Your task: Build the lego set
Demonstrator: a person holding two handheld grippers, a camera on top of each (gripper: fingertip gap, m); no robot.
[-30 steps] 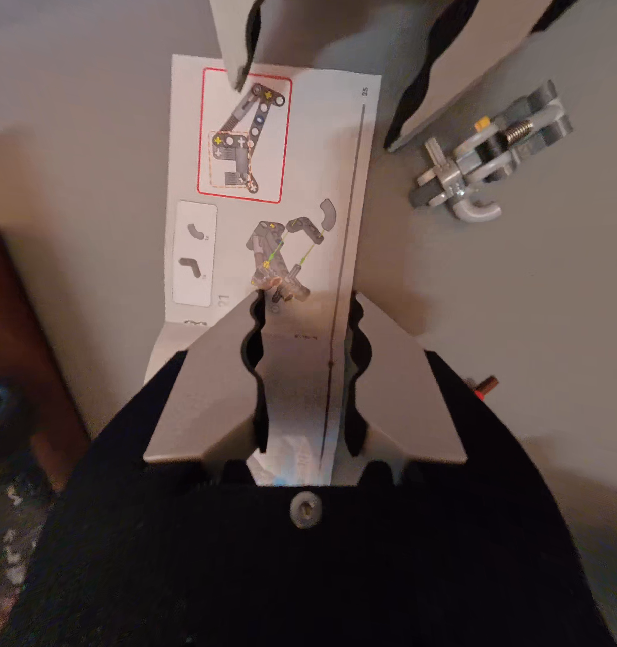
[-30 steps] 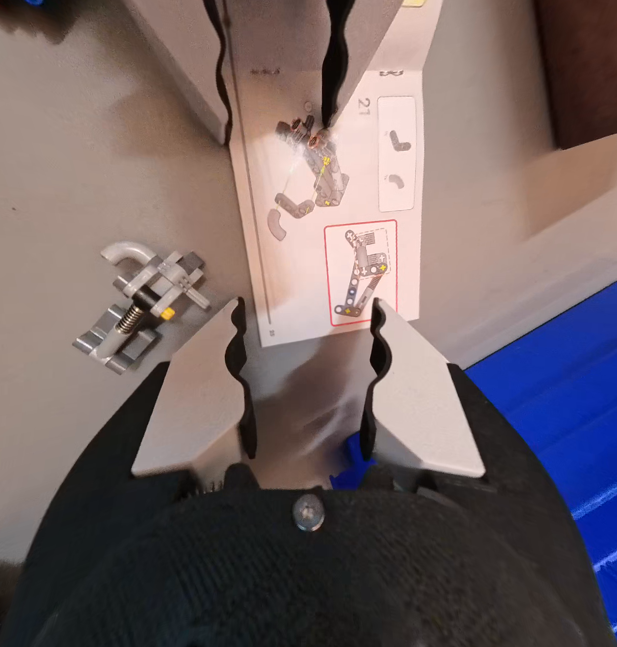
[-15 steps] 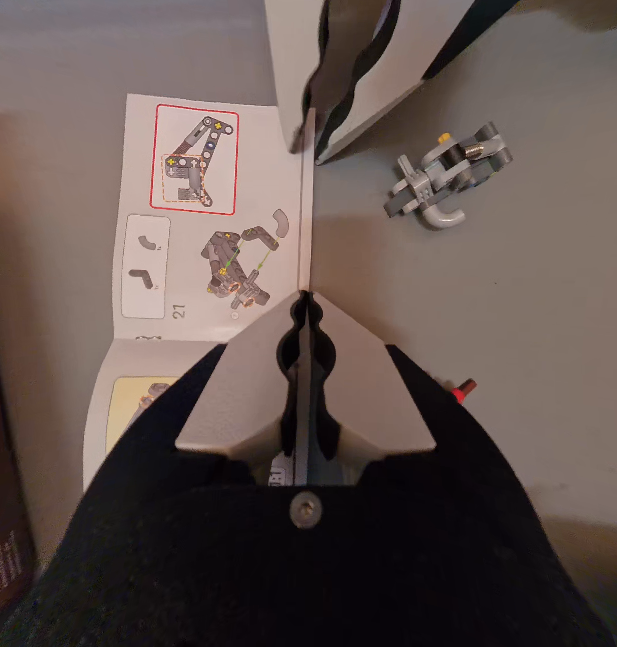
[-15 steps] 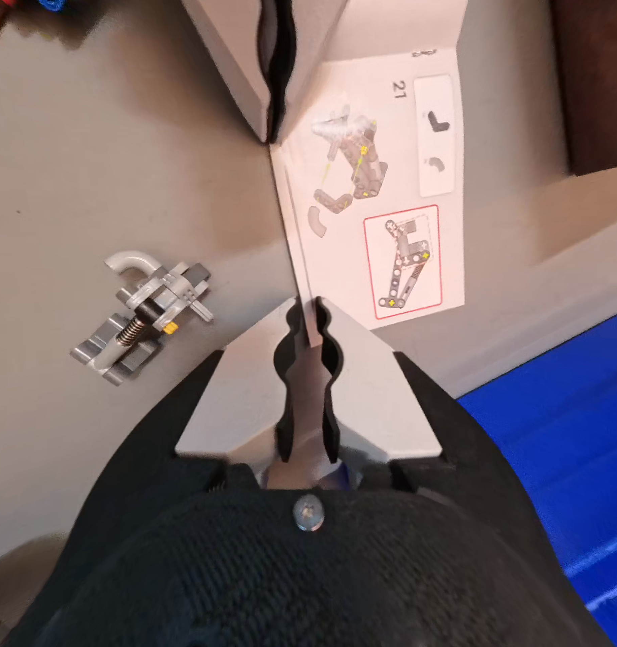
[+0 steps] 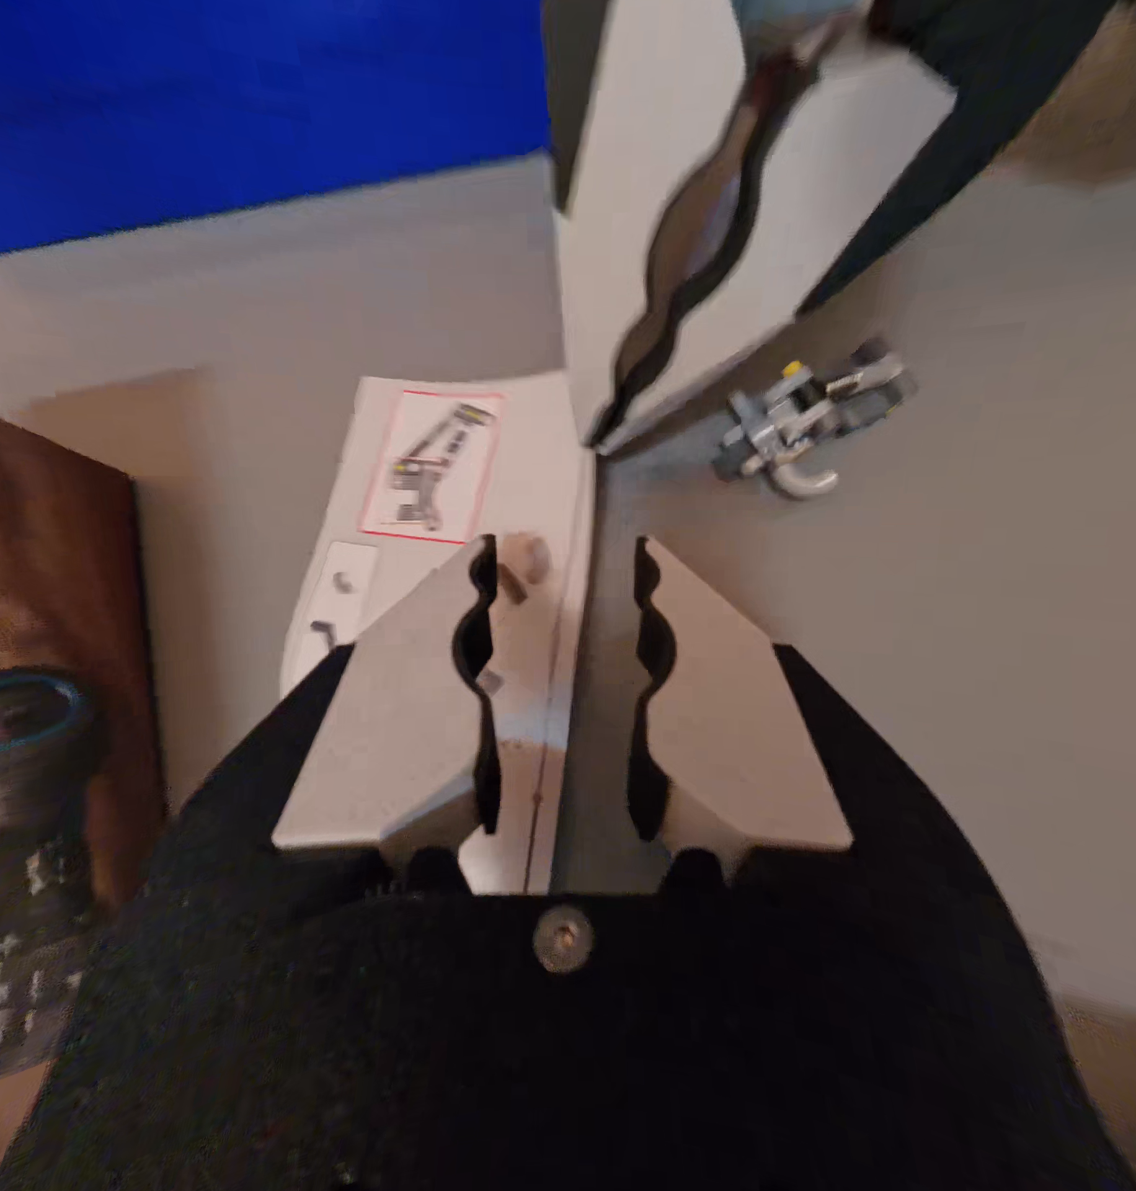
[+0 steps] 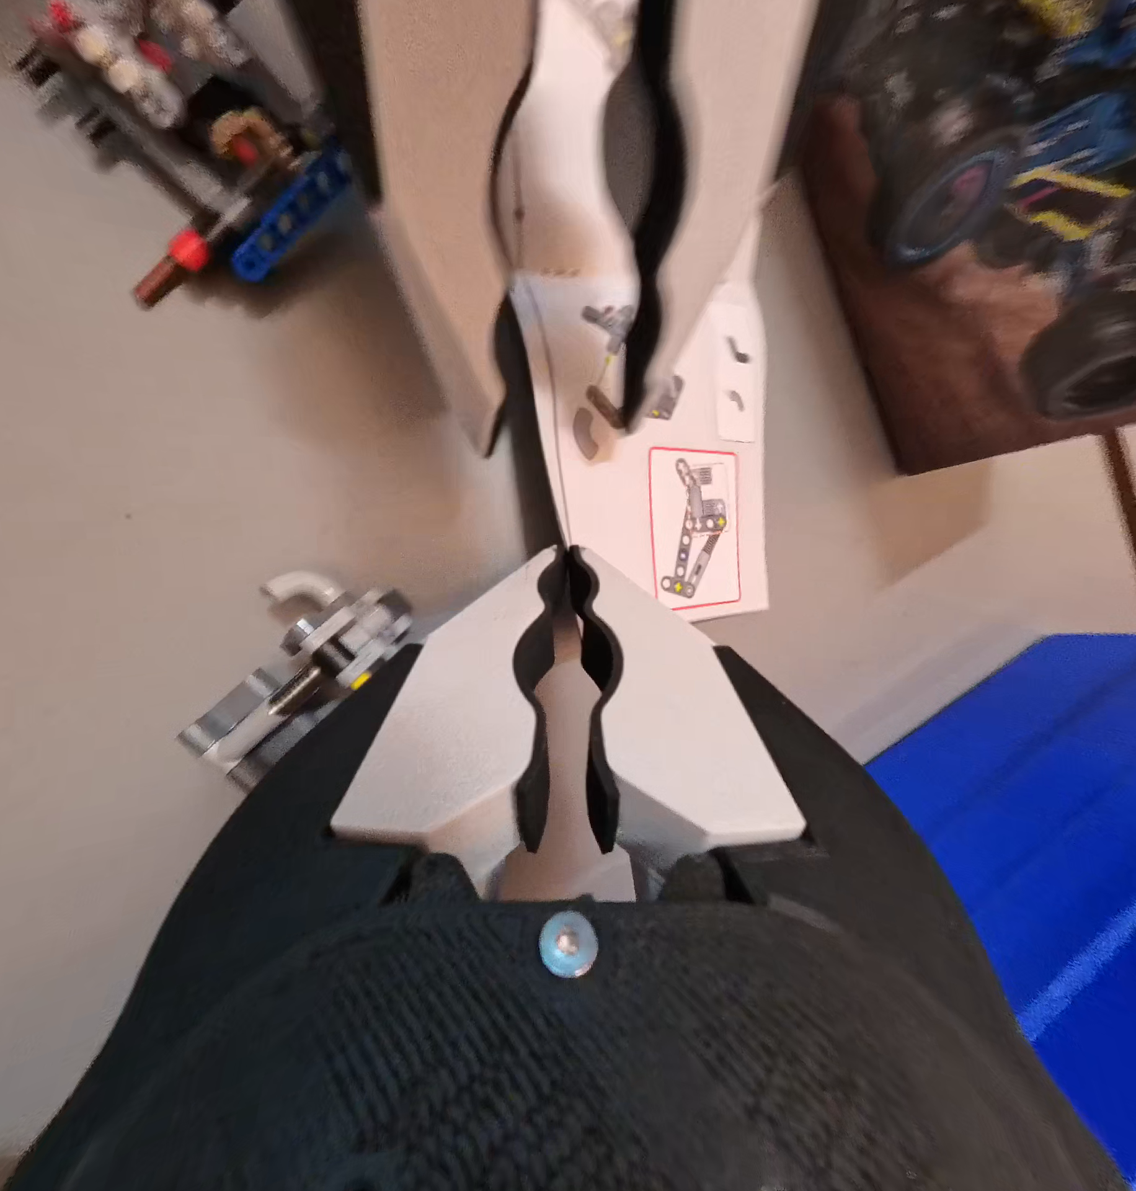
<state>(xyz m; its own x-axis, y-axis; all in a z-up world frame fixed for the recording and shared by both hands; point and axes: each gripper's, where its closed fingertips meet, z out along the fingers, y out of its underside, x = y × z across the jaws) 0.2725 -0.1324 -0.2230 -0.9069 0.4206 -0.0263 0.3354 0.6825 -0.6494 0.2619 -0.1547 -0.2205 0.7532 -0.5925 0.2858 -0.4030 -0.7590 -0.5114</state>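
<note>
The instruction booklet (image 5: 539, 451) lies open on the grey table, with one page lifted on edge. My right gripper (image 6: 565, 554) is shut on that page's edge; it also shows in the left wrist view (image 5: 601, 441), pinching the page's far end. My left gripper (image 5: 564, 544) is open, its jaws on either side of the raised page without gripping it; it shows in the right wrist view (image 6: 559, 432) too. A small grey lego sub-assembly (image 5: 804, 419) with a spring and a hook lies right of the booklet, and to the left in the right wrist view (image 6: 320, 657).
A blue bin (image 6: 1036, 870) stands beside the booklet (image 5: 230, 96). The lego box (image 6: 1003, 225) with a printed picture lies at the other side (image 5: 50, 580). A larger lego build (image 6: 230, 167) with a blue beam and red pins sits at the far left. Both grippers' tips are close together, under 4 cm apart.
My left gripper has opened and let go of the page edge. My right gripper stays shut on the page. Both views have tilted, bringing the blue bin and the box into sight.
</note>
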